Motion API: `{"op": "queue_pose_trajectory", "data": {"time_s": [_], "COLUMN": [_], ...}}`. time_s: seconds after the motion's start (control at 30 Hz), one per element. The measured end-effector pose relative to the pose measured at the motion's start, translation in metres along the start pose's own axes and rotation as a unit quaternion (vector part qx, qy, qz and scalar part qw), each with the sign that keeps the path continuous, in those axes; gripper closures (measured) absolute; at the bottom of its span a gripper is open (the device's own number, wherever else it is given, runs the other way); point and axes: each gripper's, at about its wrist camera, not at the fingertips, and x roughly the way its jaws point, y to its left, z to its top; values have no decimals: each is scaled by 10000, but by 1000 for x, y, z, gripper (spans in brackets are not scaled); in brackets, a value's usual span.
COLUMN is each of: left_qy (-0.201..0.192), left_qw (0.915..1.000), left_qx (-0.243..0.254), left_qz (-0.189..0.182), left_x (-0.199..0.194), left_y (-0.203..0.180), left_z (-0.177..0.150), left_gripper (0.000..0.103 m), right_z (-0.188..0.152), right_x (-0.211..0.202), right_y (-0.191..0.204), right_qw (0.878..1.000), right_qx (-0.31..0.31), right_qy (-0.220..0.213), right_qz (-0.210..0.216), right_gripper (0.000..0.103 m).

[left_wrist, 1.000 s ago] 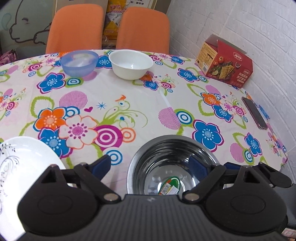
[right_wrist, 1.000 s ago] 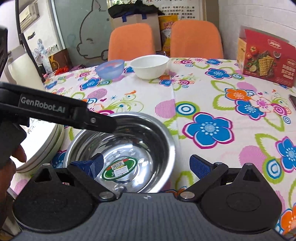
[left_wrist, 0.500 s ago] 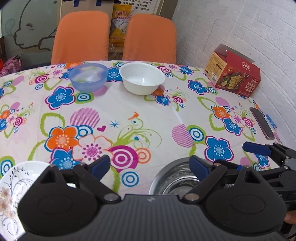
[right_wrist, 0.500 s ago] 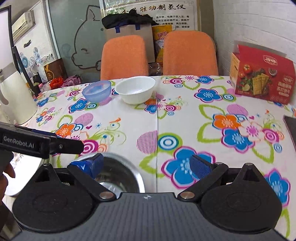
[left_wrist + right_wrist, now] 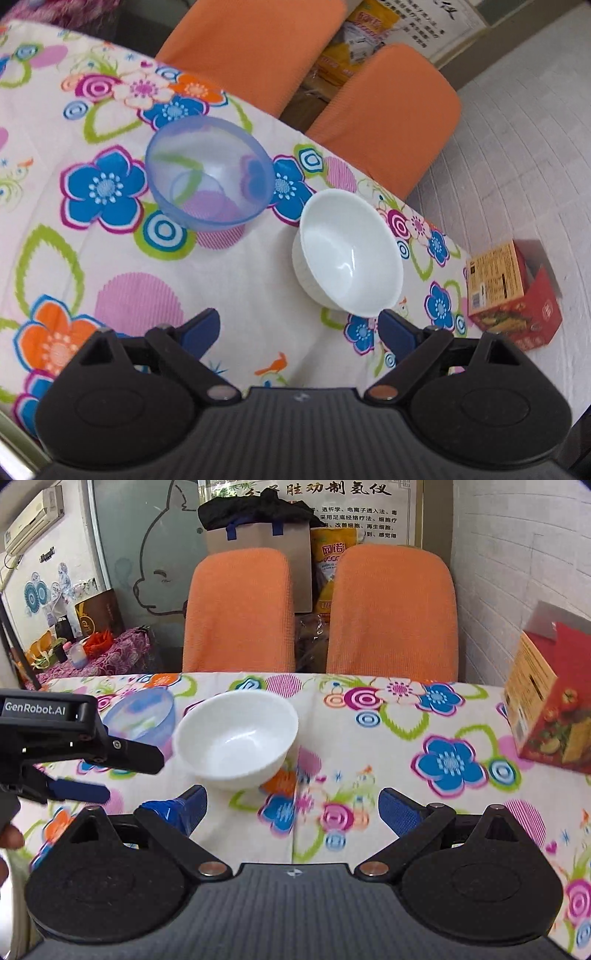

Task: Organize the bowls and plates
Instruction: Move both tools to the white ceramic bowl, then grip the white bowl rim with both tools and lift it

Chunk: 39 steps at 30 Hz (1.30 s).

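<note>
Left wrist view: the left gripper (image 5: 299, 325) hangs wide and empty above the white bowl (image 5: 349, 254) and blue bowl (image 5: 208, 173), standing side by side, probably choosing one to stack. The right gripper (image 5: 291, 808), equally wide, faces the white bowl.

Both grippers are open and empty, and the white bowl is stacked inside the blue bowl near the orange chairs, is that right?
Not quite. The white bowl is not stacked inside the blue bowl; the left wrist view shows them side by side on the tablecloth, each empty. The rest holds: the left gripper and right gripper are open and empty, and the bowls sit near the orange chairs.
</note>
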Motion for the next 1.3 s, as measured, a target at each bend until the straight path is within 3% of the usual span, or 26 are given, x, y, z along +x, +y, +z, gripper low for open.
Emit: {"op": "queue_pose_trajectory", "data": {"time_s": [0.23, 0.5, 0.7, 0.83, 1.07, 1.23, 1.3], "left_qy": [-73, -72, -35, 40, 288, 434, 552], "left_qw": [9980, 9982, 9982, 9986, 9991, 9990, 9982], "left_qx": [-594, -391, -455, -413, -275, 61, 250], "left_qz": [223, 441, 388, 322, -133, -66, -26], "left_x": [33, 54, 55, 55, 62, 71, 74], "left_y": [-2, -14, -11, -10, -19, -29, -32], "left_z": [15, 25, 28, 28, 28, 33, 35], "left_gripper": [12, 12, 12, 12, 13, 16, 23], "right_z": [23, 21, 29, 31, 23, 25, 23], "right_x": [53, 83, 105, 105, 87, 89, 92], "right_y": [-15, -19, -11, -5, 6, 17, 17], "right_qw": [9998, 9978, 9959, 9942, 9893, 9882, 9884], "right_qx": [37, -355, -553, -664, -843, -932, -888], "right_qy": [52, 303, 563, 636, 708, 797, 841], "right_qz": [-181, 474, 447, 560, 954, 919, 903], "right_gripper": [16, 16, 15, 16, 16, 16, 16]}}
